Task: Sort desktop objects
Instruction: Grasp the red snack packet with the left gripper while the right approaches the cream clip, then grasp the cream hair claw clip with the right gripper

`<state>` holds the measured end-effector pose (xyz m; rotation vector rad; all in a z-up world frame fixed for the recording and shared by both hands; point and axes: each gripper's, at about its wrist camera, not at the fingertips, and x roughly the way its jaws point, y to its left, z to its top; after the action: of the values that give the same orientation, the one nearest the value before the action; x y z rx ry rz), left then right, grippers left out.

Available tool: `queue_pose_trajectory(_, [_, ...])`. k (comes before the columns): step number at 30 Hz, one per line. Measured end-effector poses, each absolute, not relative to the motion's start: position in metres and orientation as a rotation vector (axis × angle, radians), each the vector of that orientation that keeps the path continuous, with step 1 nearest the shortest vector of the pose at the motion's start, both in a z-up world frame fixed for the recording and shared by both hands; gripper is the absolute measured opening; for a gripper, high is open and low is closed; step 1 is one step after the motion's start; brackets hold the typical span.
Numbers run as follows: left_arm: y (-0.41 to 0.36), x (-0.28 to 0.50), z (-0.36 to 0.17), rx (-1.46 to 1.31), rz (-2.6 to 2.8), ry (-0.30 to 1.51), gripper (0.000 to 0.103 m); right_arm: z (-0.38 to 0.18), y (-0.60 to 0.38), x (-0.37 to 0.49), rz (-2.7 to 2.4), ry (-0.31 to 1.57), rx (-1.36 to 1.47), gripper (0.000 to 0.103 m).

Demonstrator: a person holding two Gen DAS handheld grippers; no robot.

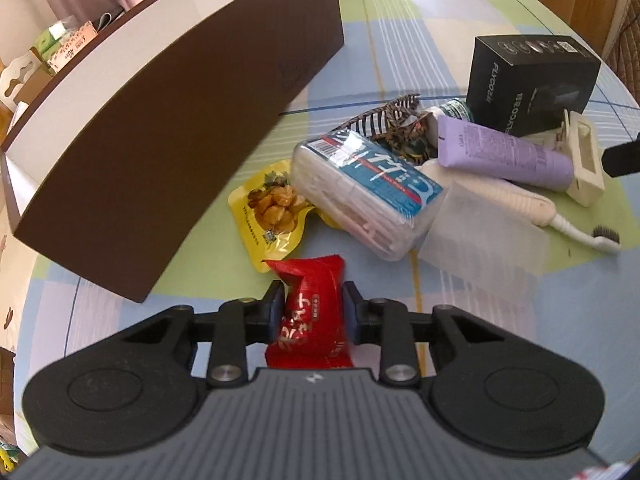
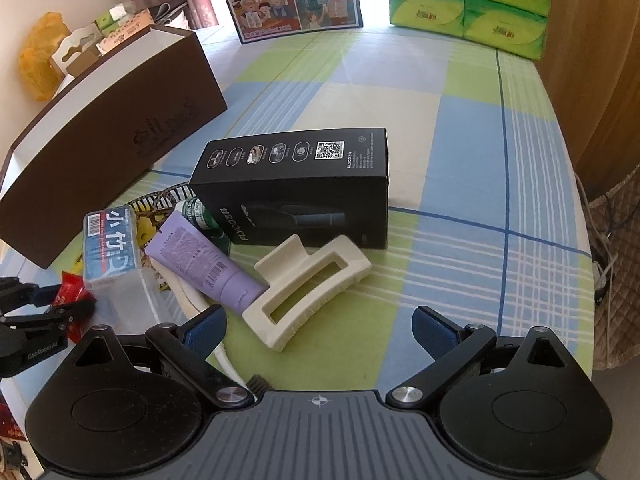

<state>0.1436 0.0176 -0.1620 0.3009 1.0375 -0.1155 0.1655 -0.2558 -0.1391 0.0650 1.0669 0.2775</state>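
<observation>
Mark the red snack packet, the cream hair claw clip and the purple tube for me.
red snack packet (image 1: 310, 312), left wrist view, on its printed middle.
cream hair claw clip (image 2: 308, 292), right wrist view, on the frame's upper long bar.
purple tube (image 2: 200, 264), right wrist view, on its labelled body.

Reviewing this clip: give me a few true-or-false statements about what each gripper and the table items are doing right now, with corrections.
1. The left gripper is shut on the red snack packet. True.
2. The right gripper holds the cream hair claw clip. False: its fingers are open, the clip lying loose ahead of them.
3. The purple tube rests partly on the white toothbrush. True.
4. The black box sits inside the brown box. False: it stands on the tablecloth.
</observation>
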Motion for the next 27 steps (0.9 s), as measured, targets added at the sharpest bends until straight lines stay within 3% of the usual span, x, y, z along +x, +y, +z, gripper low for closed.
queue_pose_trajectory(6, [0.036,0.137,-0.160,0.231,-0.104,1.065,0.025,-0.142,-0.248,0.172,0.272,1.053,0.072,0.096])
queue_pose_trajectory(23, [0.049,0.141,-0.162,0.164,-0.093,1.080,0.025,-0.147,-0.241,0.190,0.196,1.033,0.112,0.067])
queue_pose_trajectory(27, [0.050,0.142,-0.162,0.158,-0.092,1.081,0.025,-0.148,-0.234,0.193,0.165,1.022,0.100,0.065])
